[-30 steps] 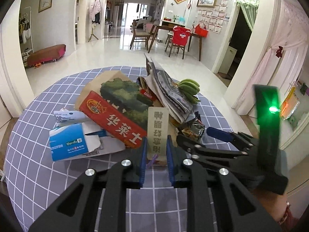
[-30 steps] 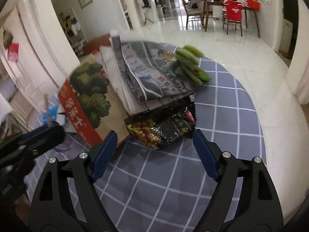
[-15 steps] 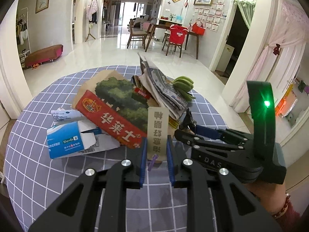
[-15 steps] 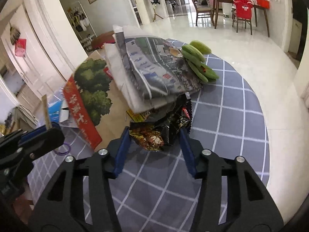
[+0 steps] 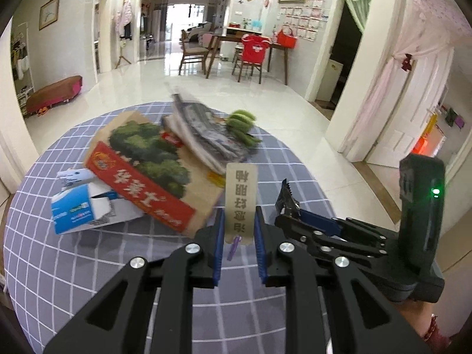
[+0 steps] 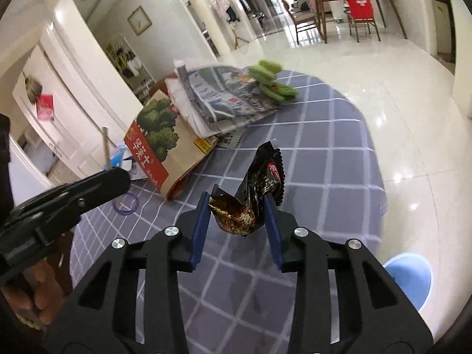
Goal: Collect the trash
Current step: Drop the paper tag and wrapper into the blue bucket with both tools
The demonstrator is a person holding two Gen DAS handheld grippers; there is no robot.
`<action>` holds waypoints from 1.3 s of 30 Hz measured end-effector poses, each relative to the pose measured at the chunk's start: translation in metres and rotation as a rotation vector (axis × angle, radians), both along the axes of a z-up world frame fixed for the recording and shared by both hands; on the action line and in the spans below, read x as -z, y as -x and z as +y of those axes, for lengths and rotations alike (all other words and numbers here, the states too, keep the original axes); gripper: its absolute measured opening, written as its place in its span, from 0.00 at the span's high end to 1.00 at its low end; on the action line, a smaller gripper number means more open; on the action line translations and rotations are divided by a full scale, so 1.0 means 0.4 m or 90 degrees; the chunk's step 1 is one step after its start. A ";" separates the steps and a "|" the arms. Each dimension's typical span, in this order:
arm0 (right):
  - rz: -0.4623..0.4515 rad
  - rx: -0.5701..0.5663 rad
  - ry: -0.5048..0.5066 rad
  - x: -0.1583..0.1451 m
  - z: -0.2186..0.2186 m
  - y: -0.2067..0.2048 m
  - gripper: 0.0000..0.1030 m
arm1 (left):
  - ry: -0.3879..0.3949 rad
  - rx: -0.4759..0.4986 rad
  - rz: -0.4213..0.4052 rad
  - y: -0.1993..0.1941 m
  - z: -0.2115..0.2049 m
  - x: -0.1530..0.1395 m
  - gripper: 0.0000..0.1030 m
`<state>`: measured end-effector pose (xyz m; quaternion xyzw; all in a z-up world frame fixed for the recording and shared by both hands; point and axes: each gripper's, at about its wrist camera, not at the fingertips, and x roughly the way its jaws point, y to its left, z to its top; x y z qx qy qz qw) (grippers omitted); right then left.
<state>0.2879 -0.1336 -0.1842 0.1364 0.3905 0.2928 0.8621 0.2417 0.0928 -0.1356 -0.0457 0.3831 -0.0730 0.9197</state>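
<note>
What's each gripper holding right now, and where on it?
Left gripper: beige paper tag, pinched at its lower end. Right gripper, jaws just closing: crumpled black snack wrapper, gripped at its lower crumpled end.

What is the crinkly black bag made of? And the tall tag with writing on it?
The black bag looks like thin plastic or foil film: glossy, creased, with a zigzag edge. The tall tag looks like stiff card or thin wood: matte beige, flat, standing upright unbent. Which one, I can't tell.
</note>
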 end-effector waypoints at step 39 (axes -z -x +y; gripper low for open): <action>0.055 0.399 0.103 0.123 -0.651 0.278 0.43 | -0.013 0.337 0.148 -0.112 -0.717 0.246 0.82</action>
